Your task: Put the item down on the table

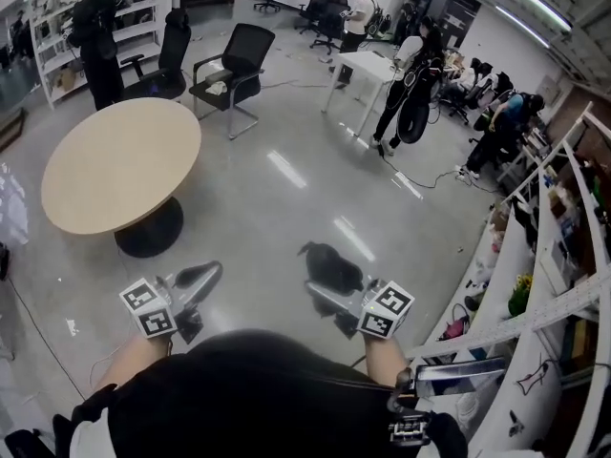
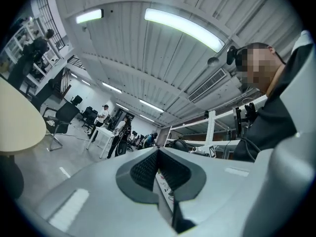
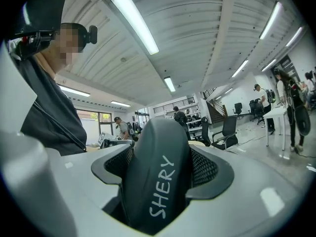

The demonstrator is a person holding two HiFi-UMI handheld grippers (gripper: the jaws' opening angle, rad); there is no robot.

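Lettering "SHERY", white on the dark item [image 3: 157,181], runs along the item's rounded back between the jaws of your right gripper [image 3: 160,149]. Both ribbed pads press its sides, so the jaws stand fairly wide, clamped on it. In the head view the item [image 1: 329,263] sticks out past the tips of the right gripper [image 1: 323,292], above the grey floor [image 1: 286,208]. Your left gripper [image 2: 157,154] has its jaws closed together with nothing between them. You hold both grippers low before your torso, side by side, roughly level. The round table [image 1: 119,165] lies ahead and left of the left gripper [image 1: 202,277], well apart from both tools
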